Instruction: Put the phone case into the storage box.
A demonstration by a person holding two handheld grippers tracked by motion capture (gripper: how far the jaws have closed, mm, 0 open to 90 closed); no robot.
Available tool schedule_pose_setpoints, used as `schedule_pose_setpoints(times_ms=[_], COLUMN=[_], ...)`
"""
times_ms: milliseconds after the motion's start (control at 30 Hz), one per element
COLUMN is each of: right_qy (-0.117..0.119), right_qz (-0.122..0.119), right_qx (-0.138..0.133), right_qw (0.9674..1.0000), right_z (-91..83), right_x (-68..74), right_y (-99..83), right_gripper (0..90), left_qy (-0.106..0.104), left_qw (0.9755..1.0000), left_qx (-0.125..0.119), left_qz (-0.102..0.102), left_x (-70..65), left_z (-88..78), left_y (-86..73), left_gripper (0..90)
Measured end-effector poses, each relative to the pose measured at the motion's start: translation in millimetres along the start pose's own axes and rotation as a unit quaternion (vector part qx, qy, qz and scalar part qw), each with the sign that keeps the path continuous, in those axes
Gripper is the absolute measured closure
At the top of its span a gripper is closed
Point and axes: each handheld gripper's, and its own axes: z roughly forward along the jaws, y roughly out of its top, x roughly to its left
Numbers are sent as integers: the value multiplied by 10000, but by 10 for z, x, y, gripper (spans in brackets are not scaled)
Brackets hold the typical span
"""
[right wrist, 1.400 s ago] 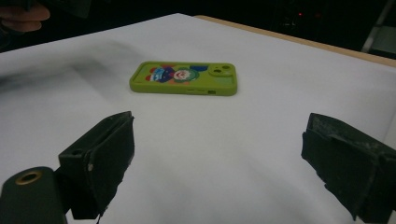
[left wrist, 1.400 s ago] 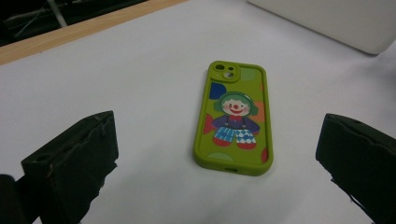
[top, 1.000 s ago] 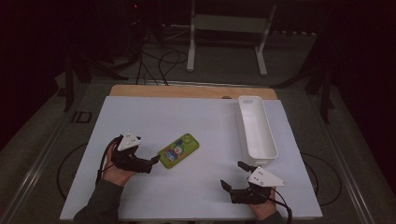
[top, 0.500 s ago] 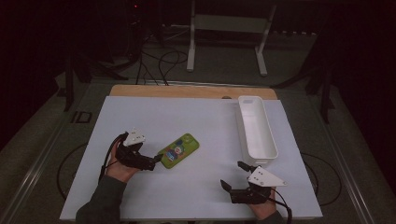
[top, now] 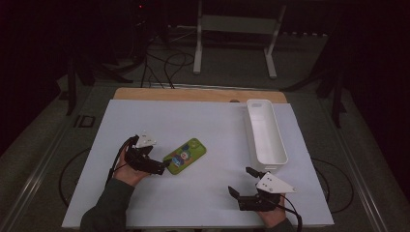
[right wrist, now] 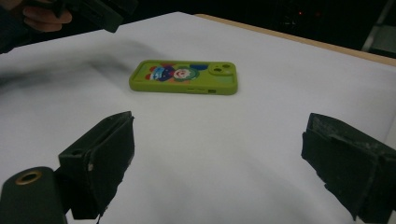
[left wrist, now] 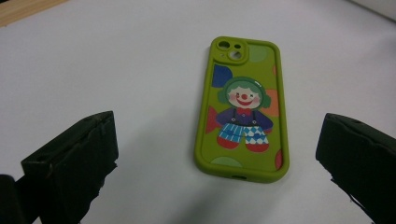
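High view shows a green phone case (top: 184, 155) lying flat on the white sheet (top: 203, 125), well left of the long white tray (top: 265, 135). Left gripper (top: 162, 165) sits just beside the case's near end, jaws spread wide and empty — in the left gripper view the case (left wrist: 243, 112) lies between them, a little ahead. Right gripper (top: 241, 182), also wide open and empty, waits apart from the case, near the tray's end. Likely step: reaching to grasp — next, ease forward and close across the case's sides.

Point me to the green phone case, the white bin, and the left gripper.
green phone case (left wrist: 241, 109), left gripper view, on the clown print.
white bin (top: 265, 131), high view, on its inner floor.
left gripper (top: 164, 165), high view, between its jaw tips.
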Motion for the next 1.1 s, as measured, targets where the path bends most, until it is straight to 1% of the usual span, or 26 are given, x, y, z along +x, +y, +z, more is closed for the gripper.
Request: schedule_pose_setpoints(times_ms=[300,500,567,767,1100], right_qy=[7,10,8,8,13], right_qz=[-10,-4,-6,-1,-1], right_qx=[10,10,13,13,16], right_qw=[10000,10000,10000,10000,10000], right_z=[3,4,3,6,11], right_x=[3,4,4,5,4], right_y=[0,-1,-1,-3,-5], right_gripper=[92,92,92,92,91], left_qy=[-11,-26,2,-19,-10], left_qw=[9998,9997,9996,9993,9991], left_qx=[165,233,271,365,411], left_qz=[57,38,53,83,77], left_x=[-17,-17,-15,-12,-5], left_z=[73,122,139,193,239], left_y=[24,27,28,26,28], left_gripper=[0,0,0,0,0])
